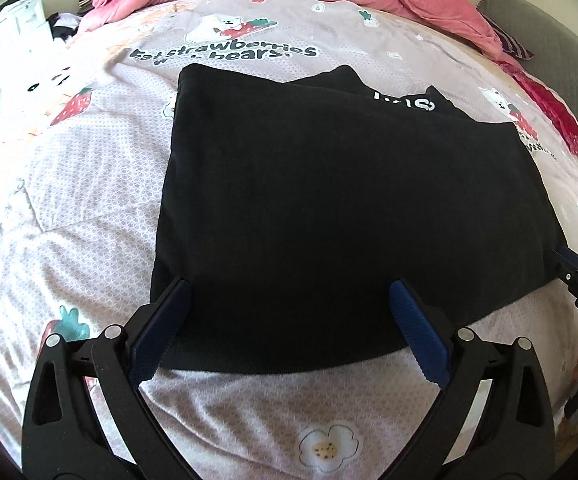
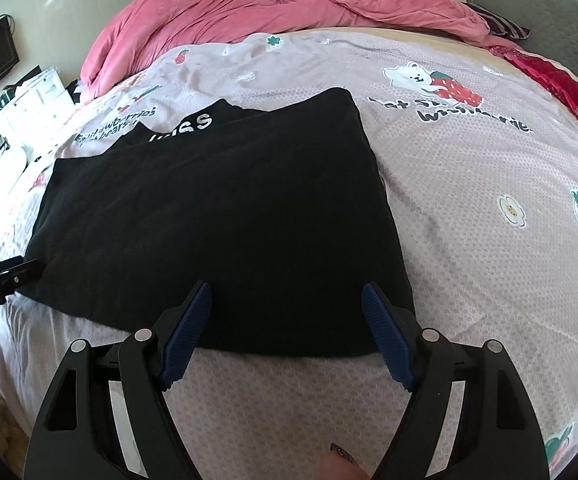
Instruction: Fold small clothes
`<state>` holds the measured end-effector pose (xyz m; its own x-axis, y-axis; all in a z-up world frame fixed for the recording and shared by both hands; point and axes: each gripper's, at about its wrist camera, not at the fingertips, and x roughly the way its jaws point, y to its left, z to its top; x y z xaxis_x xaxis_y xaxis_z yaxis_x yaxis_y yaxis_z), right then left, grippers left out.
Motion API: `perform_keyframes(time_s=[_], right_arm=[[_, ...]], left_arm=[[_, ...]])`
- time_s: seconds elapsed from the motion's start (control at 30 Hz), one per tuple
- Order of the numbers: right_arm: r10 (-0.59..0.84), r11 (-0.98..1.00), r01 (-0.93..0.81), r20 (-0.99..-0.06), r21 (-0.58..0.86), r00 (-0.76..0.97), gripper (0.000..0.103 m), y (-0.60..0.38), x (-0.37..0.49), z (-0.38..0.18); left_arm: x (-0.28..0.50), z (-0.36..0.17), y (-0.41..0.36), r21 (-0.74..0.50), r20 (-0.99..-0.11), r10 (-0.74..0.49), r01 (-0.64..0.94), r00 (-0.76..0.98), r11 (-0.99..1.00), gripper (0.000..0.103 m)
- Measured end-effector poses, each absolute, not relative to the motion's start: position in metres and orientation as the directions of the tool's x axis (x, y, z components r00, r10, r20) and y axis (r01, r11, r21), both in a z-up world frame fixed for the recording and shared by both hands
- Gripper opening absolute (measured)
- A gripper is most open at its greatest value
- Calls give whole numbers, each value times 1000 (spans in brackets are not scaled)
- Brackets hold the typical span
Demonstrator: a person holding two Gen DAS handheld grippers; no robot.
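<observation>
A black garment (image 1: 329, 200) lies folded flat on the bedspread, with white lettering (image 1: 405, 102) showing at its far edge. My left gripper (image 1: 289, 286) hovers over the garment's near left corner. Its jaws are wide apart and its blue pads (image 1: 161, 332) touch nothing. In the right wrist view the same garment (image 2: 209, 208) fills the middle. My right gripper (image 2: 287, 288) is open over its near right corner, gripping no cloth. Each gripper's black tip shows at the edge of the other's view.
The patterned bedspread (image 1: 69, 200) with strawberries and bears covers the bed. A bunched pink duvet (image 2: 249, 12) lies along the far side. There is a grey cushion (image 2: 537, 4) at the far right, red cloth (image 2: 557, 84) beside it and white furniture (image 1: 13, 24) to the left. A person's fingertip (image 2: 341, 464) shows at the bottom.
</observation>
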<state>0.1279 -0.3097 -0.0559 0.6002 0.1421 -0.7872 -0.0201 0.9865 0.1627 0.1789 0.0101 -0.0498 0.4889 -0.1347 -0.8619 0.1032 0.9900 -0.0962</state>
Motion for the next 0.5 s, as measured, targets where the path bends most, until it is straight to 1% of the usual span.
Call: perform_keyframes(time_s=[0.5], right_arm=[[132, 988, -8, -800, 157, 586, 76, -307, 113, -53]], left_arm=[[162, -41, 27, -121, -863, -143, 77, 484, 990, 93]])
